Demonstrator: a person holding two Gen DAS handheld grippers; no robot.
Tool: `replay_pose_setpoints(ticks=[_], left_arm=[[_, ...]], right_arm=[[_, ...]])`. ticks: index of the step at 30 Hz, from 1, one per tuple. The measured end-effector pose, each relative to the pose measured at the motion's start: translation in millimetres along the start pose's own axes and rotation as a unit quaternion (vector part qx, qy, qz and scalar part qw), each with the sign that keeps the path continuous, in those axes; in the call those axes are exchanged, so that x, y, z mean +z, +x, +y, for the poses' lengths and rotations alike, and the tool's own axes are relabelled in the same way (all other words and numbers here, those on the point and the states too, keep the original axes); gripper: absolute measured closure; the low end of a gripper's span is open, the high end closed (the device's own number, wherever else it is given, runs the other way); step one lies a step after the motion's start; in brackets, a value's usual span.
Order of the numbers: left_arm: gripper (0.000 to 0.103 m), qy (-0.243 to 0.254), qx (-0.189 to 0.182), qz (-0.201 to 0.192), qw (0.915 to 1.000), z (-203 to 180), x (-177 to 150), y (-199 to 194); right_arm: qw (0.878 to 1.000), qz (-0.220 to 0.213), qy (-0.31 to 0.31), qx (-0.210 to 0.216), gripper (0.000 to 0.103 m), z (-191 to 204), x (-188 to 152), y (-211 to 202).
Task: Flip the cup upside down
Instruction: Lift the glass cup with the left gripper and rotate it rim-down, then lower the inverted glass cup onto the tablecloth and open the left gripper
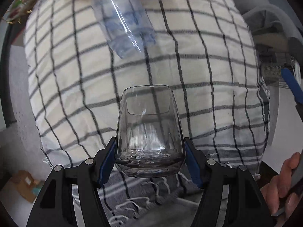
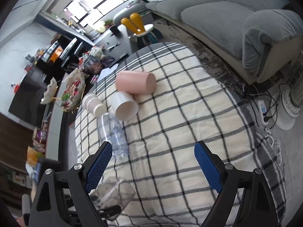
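Two blue pads of the left claw (image 1: 149,162) pinch the clear glass tumbler (image 1: 149,132) near its base, rim pointing forward for turning over; the right claw (image 2: 153,166) gapes wide, holding nothing.

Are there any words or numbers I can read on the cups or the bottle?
None can be read.
Clear plastic bottle: blue print on its label, too blurred to read.
Glass cup in the left gripper: no writing on it.
Pink cup and white cup: plain, no writing showing.
Power strip on the floor: marks too small to read.
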State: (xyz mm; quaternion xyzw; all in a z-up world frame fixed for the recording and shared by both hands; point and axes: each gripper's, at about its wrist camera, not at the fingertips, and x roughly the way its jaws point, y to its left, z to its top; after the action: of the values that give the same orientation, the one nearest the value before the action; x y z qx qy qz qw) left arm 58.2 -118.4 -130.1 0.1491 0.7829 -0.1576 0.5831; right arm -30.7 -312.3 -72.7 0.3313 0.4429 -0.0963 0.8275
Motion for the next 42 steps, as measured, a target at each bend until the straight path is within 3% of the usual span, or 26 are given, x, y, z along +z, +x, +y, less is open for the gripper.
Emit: replay_pose_setpoints(ticks=[15,20,25,29,34,42], left_arm=[[0.036,-0.013,0.032,0.107,0.9936,-20.5,70.2,18.4],[0.036,-0.014,0.040,0.113,0.9926,-18.3,82.2,17.5],[0.026,-0.010,0.039,0.106,0.9936,-19.0,81.7,12.8],[0.023,-0.004,0.041,0.065,0.9970,-19.2,70.1,-3.4],[0.022,-0.015,0.030,-0.029,0.9990,-8.6,42.1,-31.8],[0.022,-0.054,0.001,-0.150,0.9873,24.1,-10.4,-47.3]], right_arm=[[0.996,0.052,0.077,0.017,0.014,-44.3,45.7,52.5],[0.995,0.054,0.078,0.020,0.014,-46.5,57.9,62.2],[0.995,0.061,0.074,0.019,0.014,-43.4,56.5,65.7],[0.996,0.059,0.061,0.016,0.014,-36.1,49.7,56.9],[0.999,0.035,0.006,0.003,0.014,-9.5,37.1,31.5],[0.997,-0.003,-0.079,-0.019,0.014,30.3,8.5,-0.7]])
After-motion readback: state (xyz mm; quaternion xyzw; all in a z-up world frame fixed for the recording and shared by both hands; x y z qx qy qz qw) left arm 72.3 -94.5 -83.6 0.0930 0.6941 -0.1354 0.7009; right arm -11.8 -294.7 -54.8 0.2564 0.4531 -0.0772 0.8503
